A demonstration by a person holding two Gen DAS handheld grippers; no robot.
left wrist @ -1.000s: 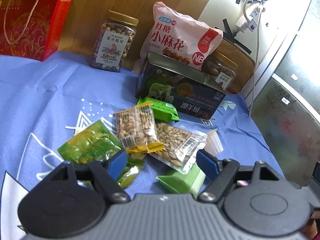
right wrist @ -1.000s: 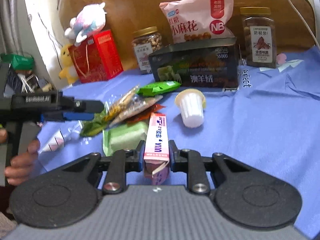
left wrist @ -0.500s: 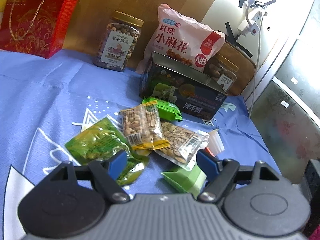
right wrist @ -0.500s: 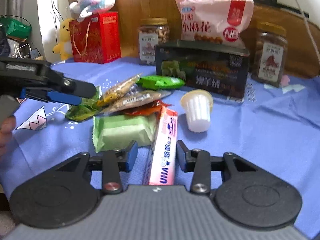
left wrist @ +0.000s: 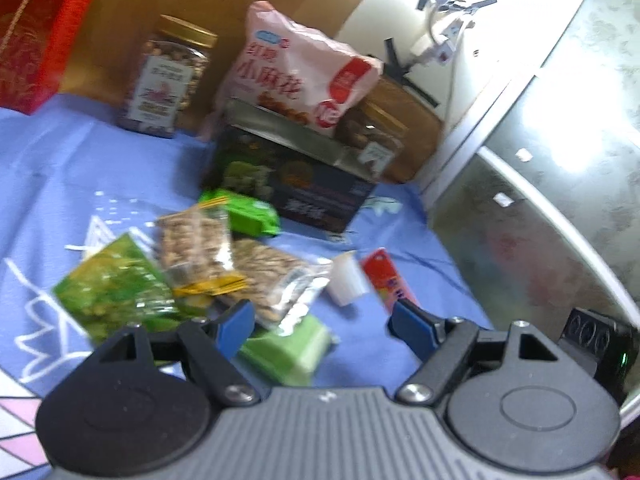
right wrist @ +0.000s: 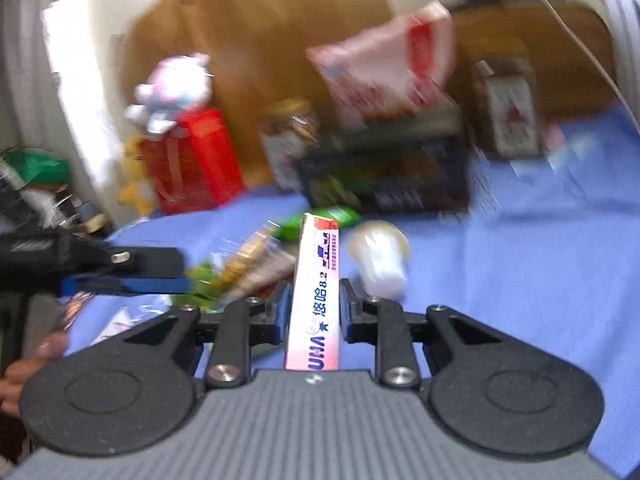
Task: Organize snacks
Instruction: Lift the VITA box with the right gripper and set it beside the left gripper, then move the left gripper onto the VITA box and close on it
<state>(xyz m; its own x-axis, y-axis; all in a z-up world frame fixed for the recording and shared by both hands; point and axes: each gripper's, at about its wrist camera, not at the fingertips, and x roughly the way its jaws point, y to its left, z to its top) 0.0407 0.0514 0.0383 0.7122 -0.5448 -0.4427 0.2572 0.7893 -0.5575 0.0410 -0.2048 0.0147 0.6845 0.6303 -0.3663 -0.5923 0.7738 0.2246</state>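
My right gripper (right wrist: 314, 312) has its jaws closing, and the pads press on a pink candy stick (right wrist: 318, 280) that points forward above the blue cloth (right wrist: 520, 264). The same stick (left wrist: 386, 276) shows beside a white jelly cup (left wrist: 346, 280) in the left wrist view. My left gripper (left wrist: 322, 316) is open with nothing between its pads, hovering over a pale green packet (left wrist: 288, 344). Ahead of it lie a nut packet (left wrist: 196, 240), a seed packet (left wrist: 268, 276), a green bag (left wrist: 112, 292) and a bright green packet (left wrist: 248, 212). An open dark tin (left wrist: 296, 184) stands behind the pile.
Along the back stand a red gift box (left wrist: 36, 32), a nut jar (left wrist: 168, 80), a pink snack bag (left wrist: 296, 68) and a second jar (left wrist: 372, 140). A plush toy (right wrist: 176, 88) sits on the red box. A metal cabinet (left wrist: 540, 200) borders the right side.
The right jaws opened around the candy stick half a second ago and have shut on it again, with the stick now raised. The left view has swung right, bringing the cup and stick into sight.
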